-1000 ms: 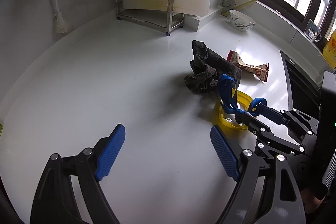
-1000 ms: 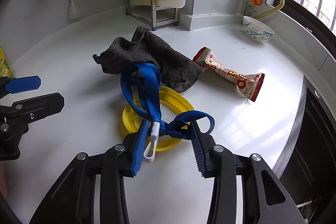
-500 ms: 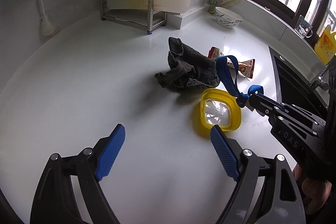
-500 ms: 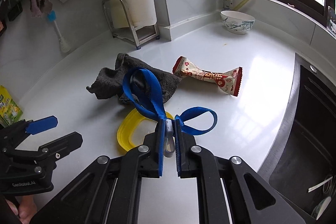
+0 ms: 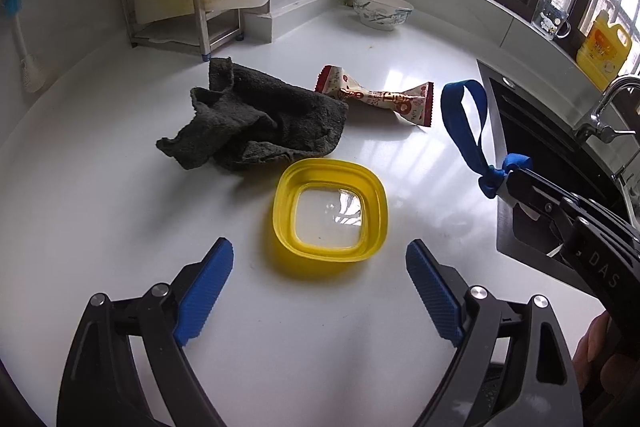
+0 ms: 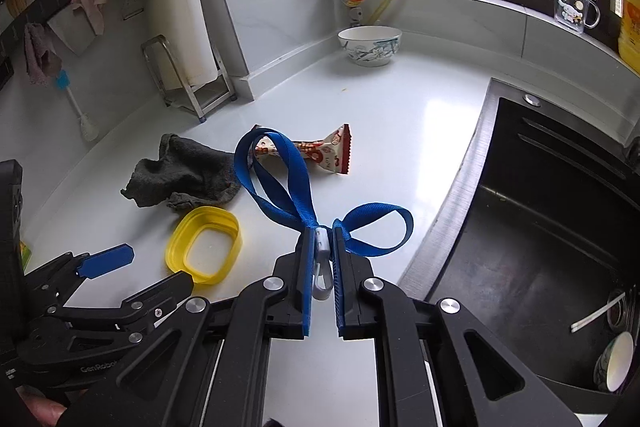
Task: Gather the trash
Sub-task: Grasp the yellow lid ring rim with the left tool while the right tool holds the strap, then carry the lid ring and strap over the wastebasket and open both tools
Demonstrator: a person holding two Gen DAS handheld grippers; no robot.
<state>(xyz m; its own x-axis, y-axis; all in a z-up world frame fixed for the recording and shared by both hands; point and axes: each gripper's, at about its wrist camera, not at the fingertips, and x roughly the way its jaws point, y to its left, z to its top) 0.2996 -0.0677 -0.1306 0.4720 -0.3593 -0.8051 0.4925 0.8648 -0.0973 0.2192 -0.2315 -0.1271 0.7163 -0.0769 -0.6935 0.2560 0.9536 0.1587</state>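
Note:
My right gripper [image 6: 322,247] is shut on the white clip of a blue strap [image 6: 280,187] and holds it in the air above the white counter; the strap also shows in the left wrist view [image 5: 466,131]. My left gripper [image 5: 320,283] is open and empty, just in front of a yellow lid [image 5: 330,209], which lies flat. It also shows in the right wrist view [image 6: 204,247]. A red and white snack wrapper [image 5: 376,99] lies behind the lid, next to a dark grey cloth [image 5: 256,127].
A black sink [image 6: 540,227] with dishes in it lies to the right. A patterned bowl [image 5: 382,9] stands at the back by the gas pipe. A metal rack [image 5: 180,7] stands at the back left. A yellow bottle [image 5: 604,47] and a mug [image 5: 554,17] are on the sill.
My right gripper closed on the strap's clip and lifted it up and to the right, off the yellow lid. My left gripper moved closer to the lid.

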